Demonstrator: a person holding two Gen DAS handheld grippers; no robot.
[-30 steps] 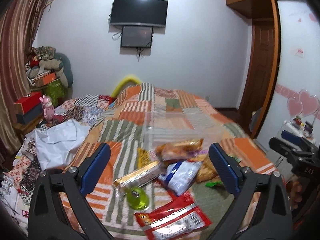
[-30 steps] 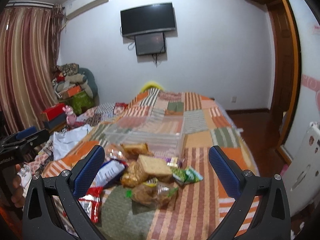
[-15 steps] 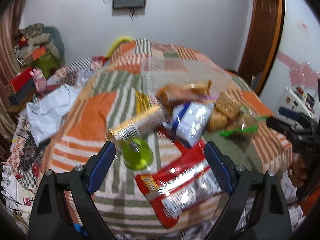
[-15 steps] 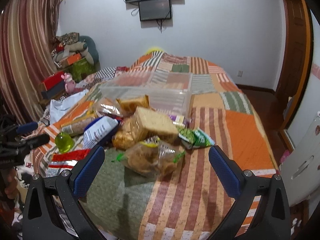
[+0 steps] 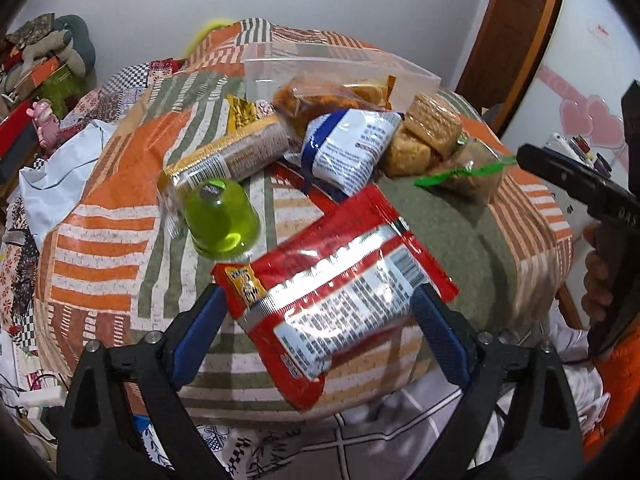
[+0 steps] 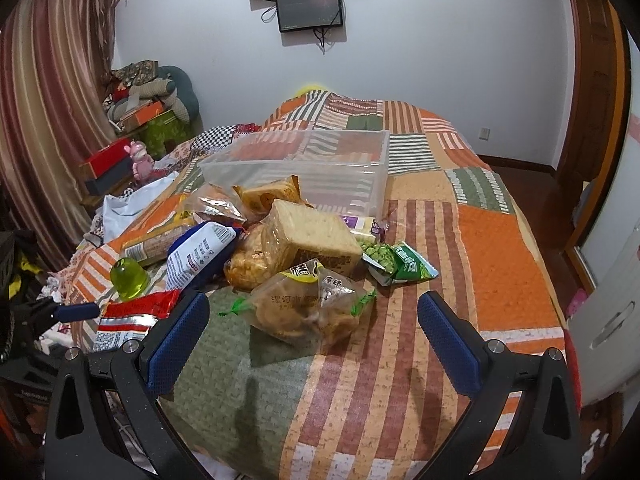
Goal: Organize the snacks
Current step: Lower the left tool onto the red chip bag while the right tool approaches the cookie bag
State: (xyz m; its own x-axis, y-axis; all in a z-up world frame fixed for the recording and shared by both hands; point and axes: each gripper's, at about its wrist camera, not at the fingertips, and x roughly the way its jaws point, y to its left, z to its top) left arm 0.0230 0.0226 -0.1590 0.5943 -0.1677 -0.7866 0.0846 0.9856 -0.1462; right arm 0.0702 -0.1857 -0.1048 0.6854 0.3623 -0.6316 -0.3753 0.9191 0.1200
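Note:
A pile of snacks lies on the patchwork bed. My left gripper (image 5: pixel 318 300) hovers low over a red snack packet (image 5: pixel 336 280). Its jaws are opening, with the packet between them, and the pads do not press on it. Beyond the packet are a green jelly cup (image 5: pixel 220 216), a biscuit roll (image 5: pixel 236 156) and a blue-and-white packet (image 5: pixel 348 148). My right gripper (image 6: pixel 313 304) stands open and empty just in front of a clear bag of pastries (image 6: pixel 308 308). Behind that bag are a wrapped bread block (image 6: pixel 312 236), a green pea packet (image 6: pixel 400 264) and an empty clear plastic bin (image 6: pixel 376 148).
The quilt (image 6: pixel 500 260) stretches to the right of the pile. A white bag (image 5: pixel 56 168), a pink toy (image 6: pixel 140 162) and stacked boxes (image 6: pixel 104 168) crowd the bed's left side. A white cabinet (image 6: pixel 608 320) and a wooden door (image 5: pixel 508 40) stand on the right.
Both grippers have sunk and tipped down toward the snacks. The left one came in over the red packet, which now lies between its jaws. The snacks have not moved.

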